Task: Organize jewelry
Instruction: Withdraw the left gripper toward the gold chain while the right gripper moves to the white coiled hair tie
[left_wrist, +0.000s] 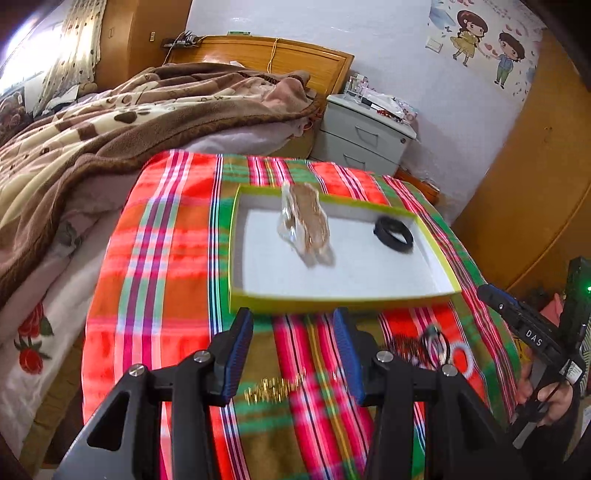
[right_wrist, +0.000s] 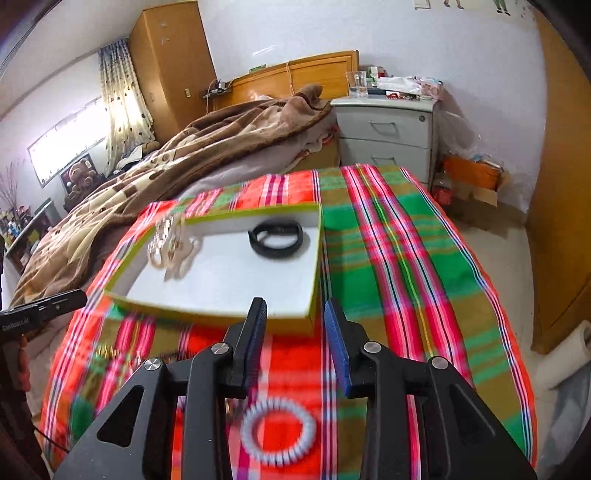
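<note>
Task stage: partly complete; judged from the layout, some jewelry is stowed and some remains outside the box.
Receptacle: a shallow box (left_wrist: 236, 240) with a green rim and white floor, resting on the plaid cloth (left_wrist: 166, 258) that covers the work surface beside the bed.
Stowed item 1: a black bangle (right_wrist: 276, 239) lies flat on the box floor, toward the right-hand end as the left wrist view shows it.
Stowed item 2: a clear bag of gold-coloured pieces (left_wrist: 306, 225) lies inside the box, its far end leaning on the rear rim.
Outstanding item 1: a white beaded bracelet (right_wrist: 277, 431) lies on the cloth, outside the box, directly below the right gripper.
Outstanding item 2: a gold chain (left_wrist: 275, 387) lies on the cloth between box and camera; blurred, detail not readable.
Outstanding item 3: a dark tangle of beads or cords (left_wrist: 421, 345) lies on the cloth near the white bracelet; exact type cannot be told.
Left gripper (left_wrist: 293, 326): fingers spread, nothing between them, poised near the front wall of the box.
Right gripper (right_wrist: 294, 314): fingers apart and empty, positioned above the front right corner of the box.
Remaining work: an estimated three loose items to transfer into the box.
Likely next step: the white bracelet is the nearest candidate for the right gripper.
</note>
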